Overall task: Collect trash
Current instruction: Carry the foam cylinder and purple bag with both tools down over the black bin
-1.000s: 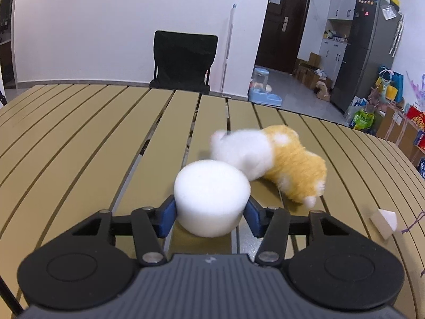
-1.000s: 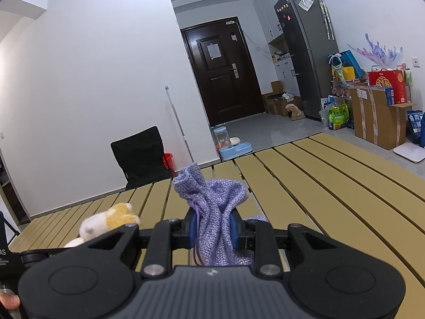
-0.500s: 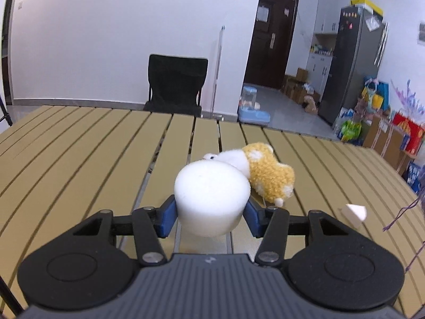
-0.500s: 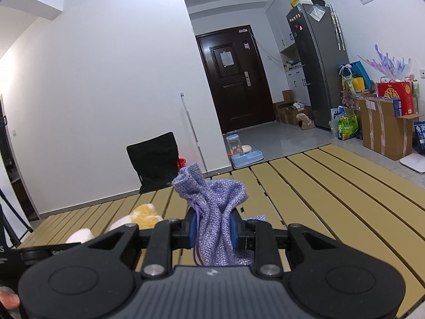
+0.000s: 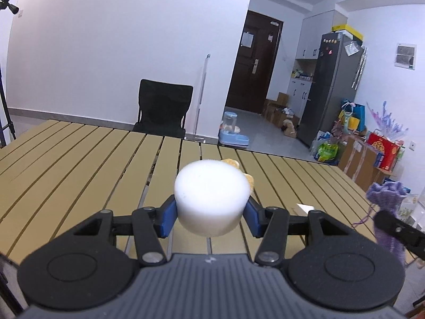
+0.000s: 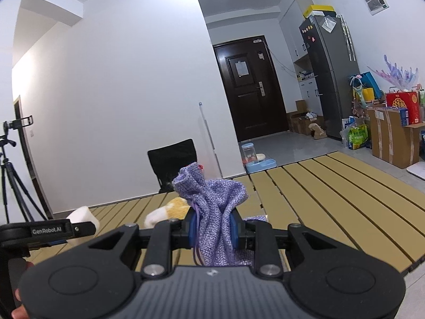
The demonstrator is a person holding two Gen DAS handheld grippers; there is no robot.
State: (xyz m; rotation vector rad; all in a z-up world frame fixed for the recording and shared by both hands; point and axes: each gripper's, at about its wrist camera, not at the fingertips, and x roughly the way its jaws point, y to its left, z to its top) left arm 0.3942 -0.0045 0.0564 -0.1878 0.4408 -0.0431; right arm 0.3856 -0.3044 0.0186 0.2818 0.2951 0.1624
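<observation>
My left gripper point(image 5: 210, 216) is shut on a white foam cylinder point(image 5: 211, 194), held above the slatted tan table point(image 5: 79, 164). The same foam cylinder point(image 6: 83, 218) shows at the left of the right wrist view, in the left gripper point(image 6: 50, 232). My right gripper point(image 6: 213, 227) is shut on the gathered neck of a purple woven drawstring bag point(image 6: 215, 202); that bag point(image 5: 387, 212) hangs at the right edge of the left wrist view. A yellow-and-white plush toy point(image 6: 172, 210) lies on the table, mostly hidden behind the foam in the left wrist view.
A small white foam scrap point(image 5: 304, 208) lies on the table to the right of the left gripper. A black chair point(image 5: 163, 111) stands past the table's far edge. A tripod point(image 6: 12, 170) stands at the left. Boxes and bags point(image 6: 390, 133) line the right wall beside a fridge point(image 5: 326, 85).
The left gripper has lifted the foam cylinder and pulled back, so the plush toy has slipped behind it. The right gripper rose with the bag, and bag and foam now appear in each other's views.
</observation>
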